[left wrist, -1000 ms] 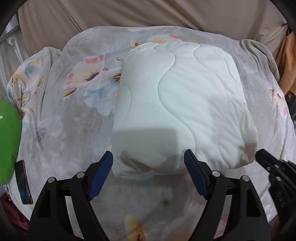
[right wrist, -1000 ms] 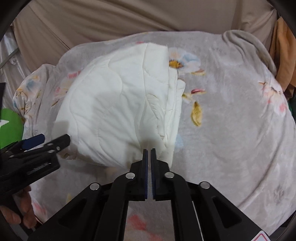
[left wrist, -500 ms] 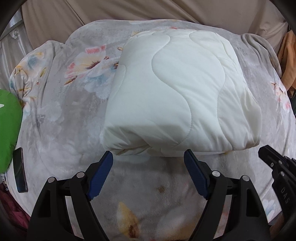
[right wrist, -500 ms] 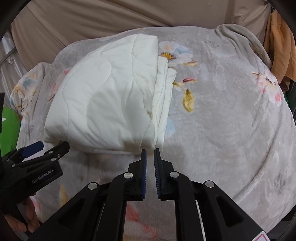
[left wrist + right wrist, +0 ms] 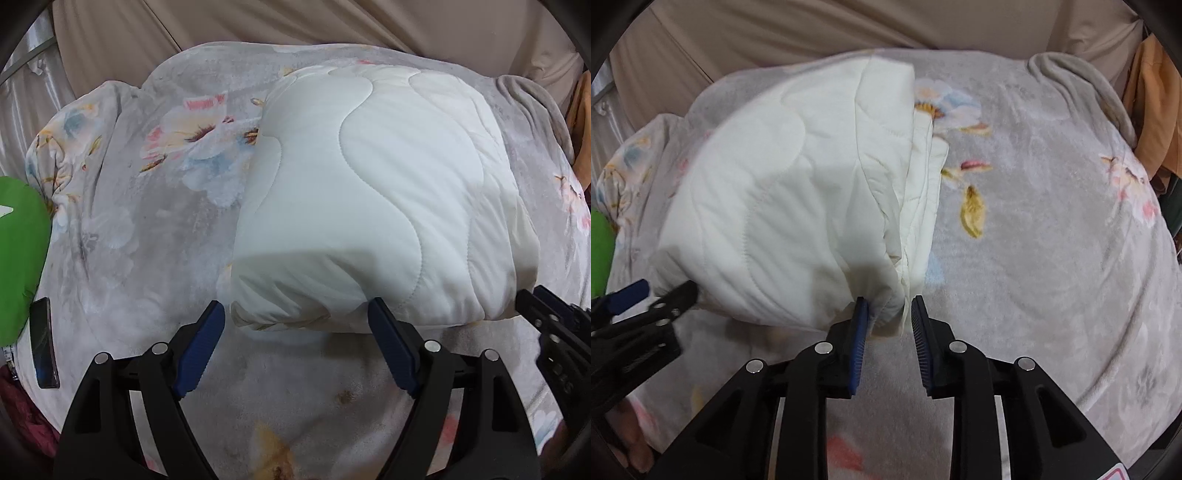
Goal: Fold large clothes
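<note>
A folded white quilted cover (image 5: 369, 206) lies as a thick bundle on the grey floral blanket (image 5: 129, 229). It also shows in the right wrist view (image 5: 798, 206), its layered edges on the right side. My left gripper (image 5: 297, 325) is open wide, its blue pads at the bundle's near edge, holding nothing. My right gripper (image 5: 888, 312) is open, its fingers either side of the bundle's near right corner, not closed on it. The left gripper shows at the left in the right wrist view (image 5: 646, 295); the right gripper's fingers (image 5: 546, 317) show at the right in the left wrist view.
A green object (image 5: 18, 254) and a dark phone (image 5: 44, 343) lie at the blanket's left edge. Beige fabric (image 5: 295, 22) hangs behind. Orange cloth (image 5: 1152, 110) is at the far right. Bare blanket (image 5: 1052, 240) lies to the right of the bundle.
My right gripper has opened from shut and moved up to the bundle's near right corner. My left gripper stayed open at the near edge; the view shifted slightly.
</note>
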The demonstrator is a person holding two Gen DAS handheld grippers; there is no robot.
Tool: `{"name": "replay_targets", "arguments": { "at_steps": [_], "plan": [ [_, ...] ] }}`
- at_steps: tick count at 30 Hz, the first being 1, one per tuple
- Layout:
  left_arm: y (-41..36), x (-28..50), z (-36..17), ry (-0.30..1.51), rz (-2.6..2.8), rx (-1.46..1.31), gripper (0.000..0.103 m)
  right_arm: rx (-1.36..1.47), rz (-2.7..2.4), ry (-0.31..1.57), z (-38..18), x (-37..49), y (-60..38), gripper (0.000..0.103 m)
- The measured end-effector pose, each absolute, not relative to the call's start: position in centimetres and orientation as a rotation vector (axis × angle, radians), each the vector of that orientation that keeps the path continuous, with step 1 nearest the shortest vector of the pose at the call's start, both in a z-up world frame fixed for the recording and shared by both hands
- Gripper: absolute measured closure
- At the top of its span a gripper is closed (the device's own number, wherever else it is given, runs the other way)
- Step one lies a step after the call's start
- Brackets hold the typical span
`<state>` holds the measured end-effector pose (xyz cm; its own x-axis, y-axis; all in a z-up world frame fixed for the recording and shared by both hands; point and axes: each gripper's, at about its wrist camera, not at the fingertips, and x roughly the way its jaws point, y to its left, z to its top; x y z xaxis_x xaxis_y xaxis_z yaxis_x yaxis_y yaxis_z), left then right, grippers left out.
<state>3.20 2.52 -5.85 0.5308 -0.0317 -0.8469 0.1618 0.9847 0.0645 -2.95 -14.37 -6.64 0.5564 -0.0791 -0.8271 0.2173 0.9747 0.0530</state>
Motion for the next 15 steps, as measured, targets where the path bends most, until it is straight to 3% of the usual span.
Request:
{"name": "replay_targets", "arguments": {
  "at_steps": [3, 7, 15],
  "plan": [
    [2.3, 2.6, -5.6, 0.990, -0.133, 0.135, 0.026, 0.173, -0.163, 0.956, -6.1, -4.9, -14.2, 0.076],
    [1.9, 1.3, -5.8, 0.990, -0.155, 0.116, 0.026, 0.159, -0.181, 0.967, -7.3, -7.3, -13.3, 0.064],
    [1.0, -1.1, -7.8, 0.998, -0.162, 0.110, 0.025, 0.147, -0.191, 1.004, -9.6, -8.7, -12.2, 0.062]
  ]
}}
